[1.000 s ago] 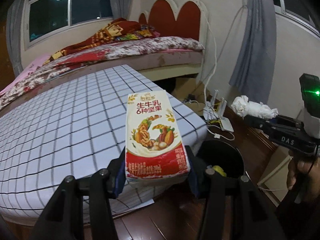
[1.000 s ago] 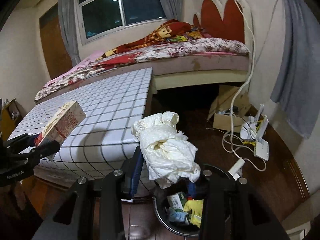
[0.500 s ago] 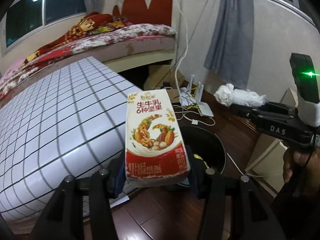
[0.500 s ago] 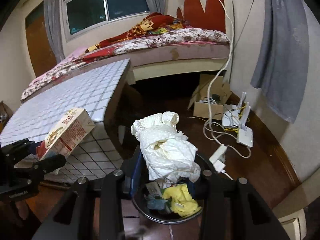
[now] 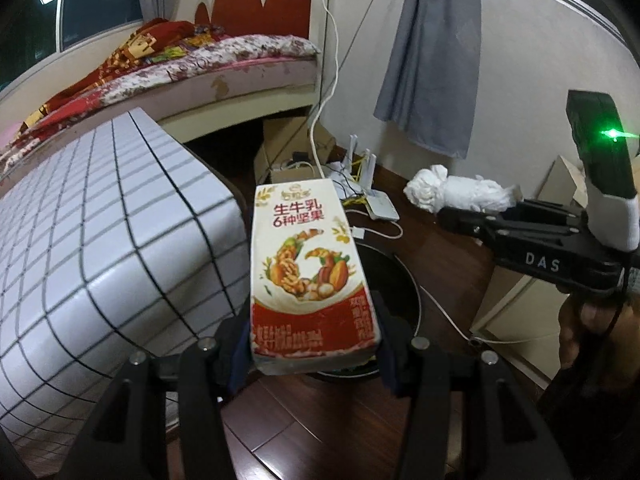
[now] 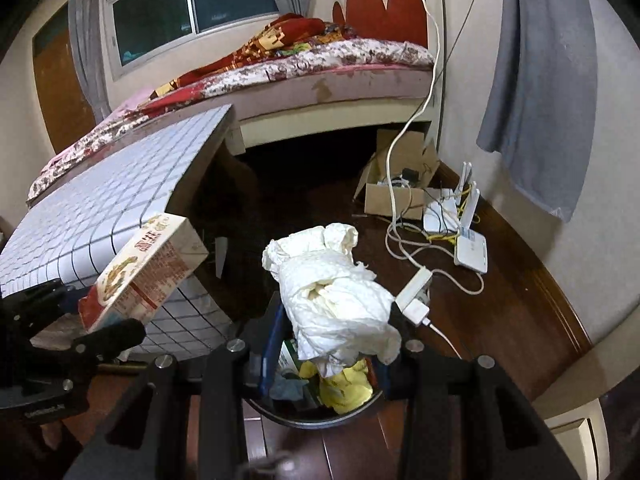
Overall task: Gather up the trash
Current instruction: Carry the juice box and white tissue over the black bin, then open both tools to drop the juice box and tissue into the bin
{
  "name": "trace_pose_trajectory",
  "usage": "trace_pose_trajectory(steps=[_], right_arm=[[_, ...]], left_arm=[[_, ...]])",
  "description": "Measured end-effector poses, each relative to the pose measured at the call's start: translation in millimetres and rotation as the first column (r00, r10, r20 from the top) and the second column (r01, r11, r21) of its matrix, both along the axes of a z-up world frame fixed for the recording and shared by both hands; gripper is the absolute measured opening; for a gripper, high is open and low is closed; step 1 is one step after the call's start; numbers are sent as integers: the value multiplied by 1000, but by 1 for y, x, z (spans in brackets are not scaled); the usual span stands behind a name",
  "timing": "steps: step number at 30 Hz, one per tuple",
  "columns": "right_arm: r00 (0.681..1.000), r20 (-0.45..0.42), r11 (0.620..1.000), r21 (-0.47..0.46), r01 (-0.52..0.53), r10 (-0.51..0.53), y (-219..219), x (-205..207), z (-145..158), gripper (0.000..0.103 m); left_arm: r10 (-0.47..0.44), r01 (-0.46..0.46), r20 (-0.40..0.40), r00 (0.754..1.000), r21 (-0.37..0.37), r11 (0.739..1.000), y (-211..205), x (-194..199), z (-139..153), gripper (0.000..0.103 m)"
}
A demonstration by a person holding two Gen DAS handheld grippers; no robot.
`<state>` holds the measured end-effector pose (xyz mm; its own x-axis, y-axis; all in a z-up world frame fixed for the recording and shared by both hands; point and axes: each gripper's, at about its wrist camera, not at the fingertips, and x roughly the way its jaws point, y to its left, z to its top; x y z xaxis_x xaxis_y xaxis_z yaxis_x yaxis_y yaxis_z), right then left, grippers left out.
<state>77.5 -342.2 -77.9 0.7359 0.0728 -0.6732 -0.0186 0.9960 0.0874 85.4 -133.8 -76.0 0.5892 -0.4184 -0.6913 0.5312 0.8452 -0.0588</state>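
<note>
Bin contents (right view only)

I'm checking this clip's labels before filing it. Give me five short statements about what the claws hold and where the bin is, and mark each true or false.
1. The left claw is clamped on a milk carton. True.
2. The right claw holds a plastic bottle. False: it grips a crumpled white paper wad.
3. The black trash bin sits below the paper wad. True.
4. The trash bin is empty. False: yellow and other scraps already lie inside.
5. The carton lies on the checked tabletop. False: it is held in the air beside it.
</note>
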Motion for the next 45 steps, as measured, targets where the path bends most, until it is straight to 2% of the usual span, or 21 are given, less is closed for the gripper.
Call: trace_pose_trajectory(steps=[10, 18, 24, 26, 27, 28, 29, 30, 32, 36, 45], right_arm=[[995, -97, 1000, -5, -21, 20, -10, 3, -27, 40], [983, -178, 998, -23, -58, 53, -11, 27, -57, 41], [971, -225, 995, -33, -92, 82, -10, 43, -72, 41], [969, -232, 995, -29, -98, 89, -11, 48, -76, 42], [965, -244, 994, -22, -110, 102, -12, 53, -82, 45], [960, -260, 993, -29, -118, 107, -12, 57, -88, 63], [958, -275, 993, -68, -100, 77, -13, 59, -97, 96], [956, -290, 993, -82, -83, 56, -16, 60, -103, 102], [944, -331, 997, -65, -34, 11, -28, 60, -112, 102], [953, -301, 996, -89, -15, -13, -30, 53, -105, 102], [961, -277, 992, -124, -37, 1, -8, 44, -95, 102]], left_arm=[[-27, 28, -95, 995, 7, 1000, -15, 12, -35, 52], [-25, 27, -174, 984, 8, 1000, -25, 30, -58, 53], [-15, 16, -200, 980, 6, 1000, -30, 43, -68, 53], [-33, 29, -219, 975, -20, 999, -31, 49, -73, 55], [-35, 27, -243, 969, -36, 999, -33, 54, -78, 60], [-14, 8, -254, 967, -26, 1000, -33, 55, -82, 78], [12, -16, -253, 967, -12, 1000, -31, 56, -84, 90], [35, -39, -247, 968, -12, 999, -28, 55, -85, 93], [74, -75, -255, 964, 6, 997, -19, 53, -89, 98], [167, -152, -218, 961, 83, 985, -4, 43, -94, 100], [207, -195, -189, 960, 84, 977, 4, 40, -83, 100]])
